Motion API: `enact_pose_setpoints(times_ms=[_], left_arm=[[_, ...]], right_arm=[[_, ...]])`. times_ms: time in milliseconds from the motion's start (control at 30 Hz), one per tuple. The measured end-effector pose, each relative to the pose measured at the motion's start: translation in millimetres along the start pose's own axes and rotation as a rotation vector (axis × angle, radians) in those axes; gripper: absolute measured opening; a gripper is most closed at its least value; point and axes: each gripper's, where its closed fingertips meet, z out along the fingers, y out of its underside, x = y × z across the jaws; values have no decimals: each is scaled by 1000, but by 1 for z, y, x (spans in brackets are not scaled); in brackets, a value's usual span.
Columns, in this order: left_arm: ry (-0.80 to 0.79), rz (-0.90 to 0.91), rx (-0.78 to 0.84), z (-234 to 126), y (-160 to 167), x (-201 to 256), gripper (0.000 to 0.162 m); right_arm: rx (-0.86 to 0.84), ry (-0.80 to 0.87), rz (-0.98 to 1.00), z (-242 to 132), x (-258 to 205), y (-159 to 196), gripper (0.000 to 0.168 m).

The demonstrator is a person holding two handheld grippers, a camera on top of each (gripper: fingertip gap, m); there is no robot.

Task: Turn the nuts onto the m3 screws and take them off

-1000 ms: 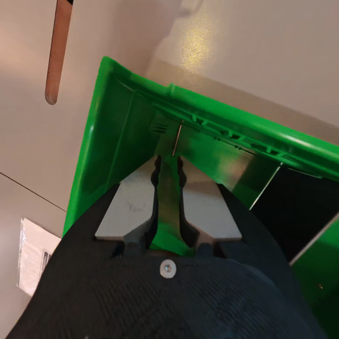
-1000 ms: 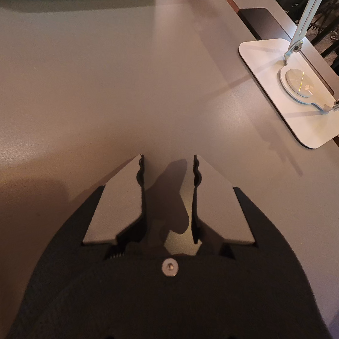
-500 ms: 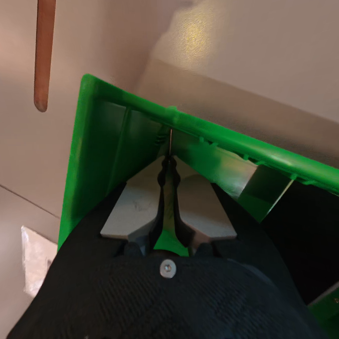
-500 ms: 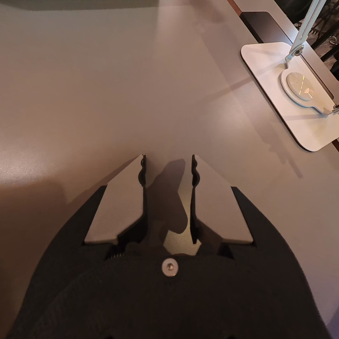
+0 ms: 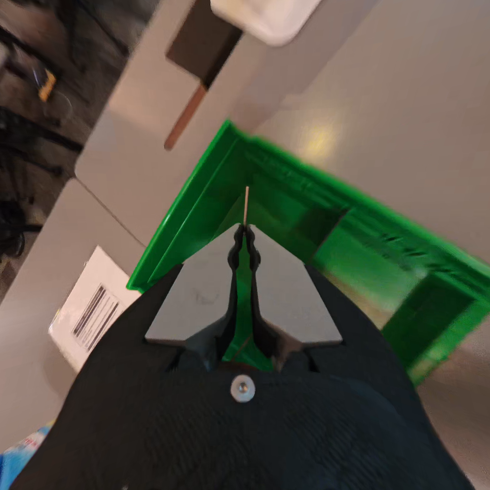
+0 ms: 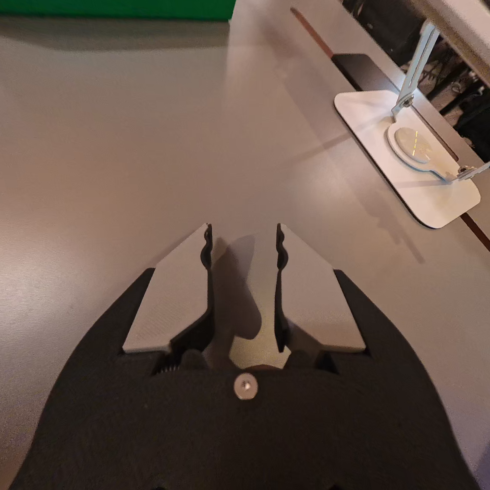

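My left gripper (image 5: 244, 226) is shut on a thin metal screw (image 5: 246, 204), whose shaft sticks out forward from the fingertips. It is held above the corner compartment of a green divided bin (image 5: 305, 180). My right gripper (image 6: 242, 228) is open and empty, low over the bare grey table (image 6: 119, 138). The green bin's edge (image 6: 114, 9) shows at the top of the right wrist view. No nut is visible in either view.
A white lamp base (image 6: 408, 156) with a metal arm stands at the table's right side, beside a dark pad (image 6: 360, 69). A white labelled packet (image 5: 90, 299) lies left of the bin. A brown slot (image 5: 185, 119) cuts the table, and a blue packet (image 5: 16, 448) shows at lower left. The left gripper's tips are roughly 35 cm from the right gripper's.
My left gripper closed on the screw and lifted it up out of the bin corner, tilting back. The right gripper drew back slightly, bringing the bin's edge into view.
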Motion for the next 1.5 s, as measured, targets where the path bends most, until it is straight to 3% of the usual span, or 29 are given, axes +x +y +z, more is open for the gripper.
enact_pose_setpoints(times_ms=[167, 333, 500, 733, 900, 1000, 1067, 1133, 1267, 1367, 1500], left_arm=[[110, -11, 419, -59, -95, 95, 0], [301, 8, 716, -72, -169, 229, 0], [429, -45, 856, -61, -195, 305, 0], [514, -95, 887, -46, -211, 334, 0], [562, -95, 862, -33, -212, 348, 0], [573, -110, 845, -22, -210, 351, 0], [553, -134, 806, -7, -205, 349, 0], [511, -173, 731, 12, -194, 343, 0], [406, -169, 500, 46, -152, 337, 23], [344, -69, 421, 44, -119, 342, 23], [291, -57, 399, 24, -86, 338, 24]], right_arm=[[227, -159, 104, -32, -17, -47, 43], [485, -298, 178, -86, -30, -98, 28], [679, -459, 274, -135, -41, -115, 26], [802, -510, 319, -168, -36, -116, 20], [763, -570, 354, -162, -40, -113, 24], [704, -563, 337, -150, -46, -107, 0], [637, -533, 335, -137, -47, -101, 0], [539, -480, 321, -119, -44, -88, 0], [251, -351, 265, -79, -32, -48, 0], [8, -281, 116, -61, -29, -19, 0], [-241, -335, 61, -44, -40, 9, 0]])
